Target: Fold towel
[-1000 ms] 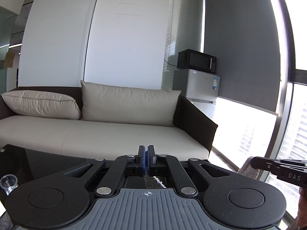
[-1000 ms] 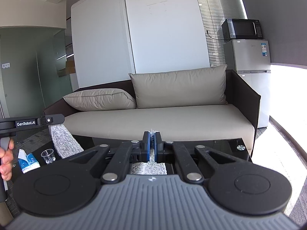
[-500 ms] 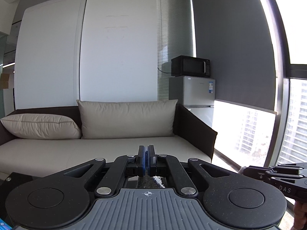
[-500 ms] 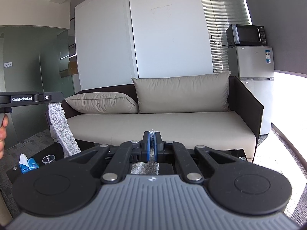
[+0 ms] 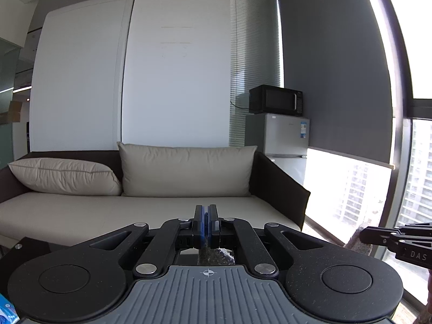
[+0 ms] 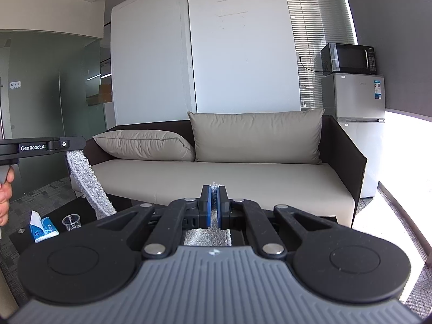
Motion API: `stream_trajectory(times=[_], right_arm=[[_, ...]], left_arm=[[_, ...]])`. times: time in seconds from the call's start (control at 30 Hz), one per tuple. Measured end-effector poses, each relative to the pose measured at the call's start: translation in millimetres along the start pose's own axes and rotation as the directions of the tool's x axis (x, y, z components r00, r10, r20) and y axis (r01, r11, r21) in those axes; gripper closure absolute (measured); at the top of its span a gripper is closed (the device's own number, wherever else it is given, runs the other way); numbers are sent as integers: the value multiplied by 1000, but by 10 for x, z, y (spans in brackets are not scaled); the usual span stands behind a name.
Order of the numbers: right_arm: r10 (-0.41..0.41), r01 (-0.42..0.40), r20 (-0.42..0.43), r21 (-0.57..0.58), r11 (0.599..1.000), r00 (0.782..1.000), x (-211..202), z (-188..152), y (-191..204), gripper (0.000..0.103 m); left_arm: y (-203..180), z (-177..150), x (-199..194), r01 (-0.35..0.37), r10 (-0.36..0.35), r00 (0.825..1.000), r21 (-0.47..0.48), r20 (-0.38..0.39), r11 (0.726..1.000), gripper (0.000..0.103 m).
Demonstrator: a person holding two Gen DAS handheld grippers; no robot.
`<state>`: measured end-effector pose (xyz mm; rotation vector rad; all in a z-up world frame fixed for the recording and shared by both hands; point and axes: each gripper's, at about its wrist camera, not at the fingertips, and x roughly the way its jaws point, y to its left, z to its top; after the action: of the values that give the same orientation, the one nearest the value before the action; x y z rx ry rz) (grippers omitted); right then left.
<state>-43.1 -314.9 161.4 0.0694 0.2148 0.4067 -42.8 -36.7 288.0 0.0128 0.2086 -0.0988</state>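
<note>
A grey fluffy towel (image 6: 86,181) hangs in the air, held by both grippers at about sofa height. My left gripper (image 5: 205,225) is shut on one towel corner, and a dark bit of the towel (image 5: 214,256) shows below its pads. My right gripper (image 6: 214,206) is shut on another corner, with towel (image 6: 208,236) bunched under its fingers. In the right wrist view the left gripper (image 6: 73,143) comes in from the left with the towel dropping from its tip. In the left wrist view the right gripper (image 5: 367,236) shows at the right edge with a towel tuft (image 5: 357,244).
A beige sofa (image 6: 243,178) with two cushions faces me. A dark glass table (image 6: 67,229) below carries a tissue pack (image 6: 43,228) and a clear plastic cup (image 6: 71,220). A small fridge (image 6: 356,124) with a microwave (image 6: 348,58) stands right, by the windows. A hand (image 6: 5,194) holds the left gripper.
Both grippers have risen with the towel: the table has dropped out of the left view and the sofa sits lower in both. The towel hangs longer from the left gripper.
</note>
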Motion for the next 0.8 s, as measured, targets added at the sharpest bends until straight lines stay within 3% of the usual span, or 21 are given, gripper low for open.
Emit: stream_trajectory(times=[0.17, 0.5, 0.8], right_arm=[[3, -2, -28, 12, 1000, 1000, -47, -69, -32, 99], [-10, 13, -98, 37, 999, 995, 245, -371, -145, 99], [-16, 22, -139, 46, 999, 990, 586, -561, -216, 99]], left_arm=[[-16, -122, 10, 4, -4, 1000, 10, -27, 1000, 101], [65, -595, 274, -11, 11, 993, -2, -115, 1000, 101], [280, -848, 554, -68, 64, 990, -25, -124, 997, 101]])
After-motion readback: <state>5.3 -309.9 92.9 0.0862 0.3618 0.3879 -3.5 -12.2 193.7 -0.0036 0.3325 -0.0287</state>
